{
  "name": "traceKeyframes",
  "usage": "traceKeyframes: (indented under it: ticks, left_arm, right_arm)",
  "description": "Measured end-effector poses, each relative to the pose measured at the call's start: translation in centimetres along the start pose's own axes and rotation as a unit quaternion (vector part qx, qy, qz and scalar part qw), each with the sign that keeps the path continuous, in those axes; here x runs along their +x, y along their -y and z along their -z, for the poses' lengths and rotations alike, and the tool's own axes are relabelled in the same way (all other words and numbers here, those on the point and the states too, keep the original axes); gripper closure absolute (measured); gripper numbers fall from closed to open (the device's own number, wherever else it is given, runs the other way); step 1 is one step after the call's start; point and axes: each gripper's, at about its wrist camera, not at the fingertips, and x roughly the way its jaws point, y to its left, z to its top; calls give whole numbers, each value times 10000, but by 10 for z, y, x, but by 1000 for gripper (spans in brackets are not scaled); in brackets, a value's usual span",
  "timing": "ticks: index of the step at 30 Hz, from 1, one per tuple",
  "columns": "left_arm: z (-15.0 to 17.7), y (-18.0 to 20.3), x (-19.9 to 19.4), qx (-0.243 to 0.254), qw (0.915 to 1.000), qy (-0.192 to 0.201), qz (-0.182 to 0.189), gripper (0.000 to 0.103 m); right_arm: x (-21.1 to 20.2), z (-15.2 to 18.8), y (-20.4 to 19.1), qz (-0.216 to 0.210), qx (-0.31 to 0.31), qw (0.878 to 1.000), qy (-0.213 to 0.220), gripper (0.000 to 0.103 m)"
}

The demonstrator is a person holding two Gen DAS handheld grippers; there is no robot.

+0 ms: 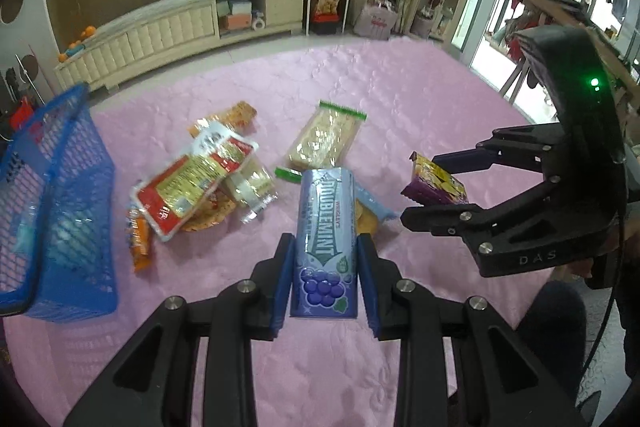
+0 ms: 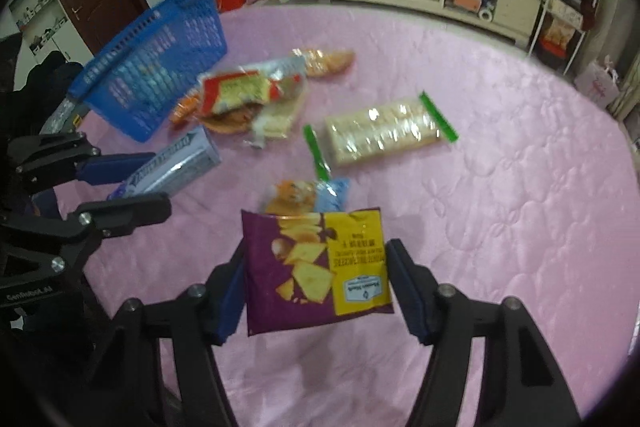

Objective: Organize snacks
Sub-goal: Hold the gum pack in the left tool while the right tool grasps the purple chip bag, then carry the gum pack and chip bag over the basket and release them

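My left gripper [image 1: 325, 279] is shut on a blue Doublemint gum pack [image 1: 326, 239] and holds it above the pink cloth; it also shows in the right wrist view [image 2: 176, 165]. My right gripper [image 2: 320, 287] is shut on a purple-and-yellow chip packet [image 2: 316, 267], seen from the left wrist view [image 1: 436, 183] at the right. A blue mesh basket [image 1: 60, 203] [image 2: 156, 67] stands at the left. Loose snacks lie between: a red-and-white packet [image 1: 192, 183], a cracker sleeve with green ends [image 1: 324, 139] [image 2: 380, 133], a small blue-and-orange packet [image 2: 308, 195].
The pink quilted cloth [image 2: 500, 187] covers the table. An orange wrapped bar [image 1: 140, 239] lies beside the basket. A cream cabinet [image 1: 168, 31] and shelves stand behind the table.
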Motion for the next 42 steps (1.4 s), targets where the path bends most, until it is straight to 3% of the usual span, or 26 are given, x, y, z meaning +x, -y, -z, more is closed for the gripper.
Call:
traceKeyframes:
  ticks: [10,21,30,42]
  left_arm:
    - [13,-25,-93,-153,9982,569,-130,74]
    - [28,-93,-162,-322,9922,966,-717,74]
    - [38,-150,-181,-573,9879,983,-1055,74]
    - [34,-212,-167,-833,9851,705,-1330,74]
  right_arm:
    - [-68,-16,-73,307,-295,9973,604,34]
    - [-72,-61,-154,102,-499,9937,999,34]
    - [-47,-96,-204,-176,-710,9926,966,34]
    - [4,-140,-233,-257,-1013,9929,571,34]
